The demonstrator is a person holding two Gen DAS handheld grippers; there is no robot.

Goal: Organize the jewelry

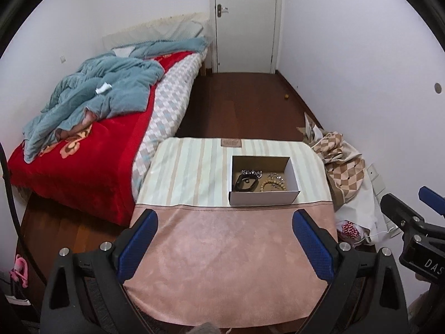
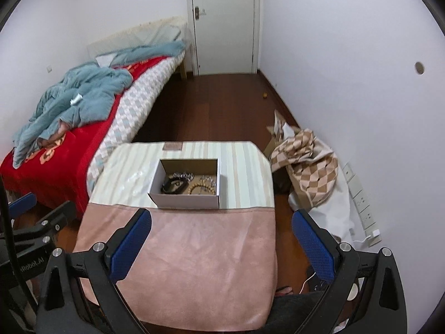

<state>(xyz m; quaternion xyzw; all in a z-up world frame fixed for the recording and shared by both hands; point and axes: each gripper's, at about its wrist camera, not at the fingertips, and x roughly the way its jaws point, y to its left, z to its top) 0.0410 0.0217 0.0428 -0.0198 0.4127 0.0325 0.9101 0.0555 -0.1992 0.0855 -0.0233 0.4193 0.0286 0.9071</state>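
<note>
An open cardboard box [image 1: 264, 197] [image 2: 189, 200] stands on the striped far half of the cloth-covered table [image 1: 228, 261] [image 2: 189, 264]. Inside lie a black band [image 1: 245, 183] [image 2: 170, 186], a wooden bead bracelet [image 1: 272, 186] [image 2: 200, 189], and sparkly silver pieces [image 1: 251, 173] [image 2: 183, 176]. My left gripper [image 1: 225, 246] hovers open over the pink near half, well short of the box, nothing between its blue pads. My right gripper [image 2: 221, 246] is likewise open and empty at the table's near right side. Each gripper shows at the edge of the other's view.
A bed with a red blanket [image 1: 78, 161] and a blue quilt [image 1: 91, 97] runs along the left. A checked cloth pile [image 2: 308, 161] and white bags lie on the floor at the right wall, beside wall sockets [image 2: 361, 203]. A closed white door [image 1: 246, 19] is straight ahead.
</note>
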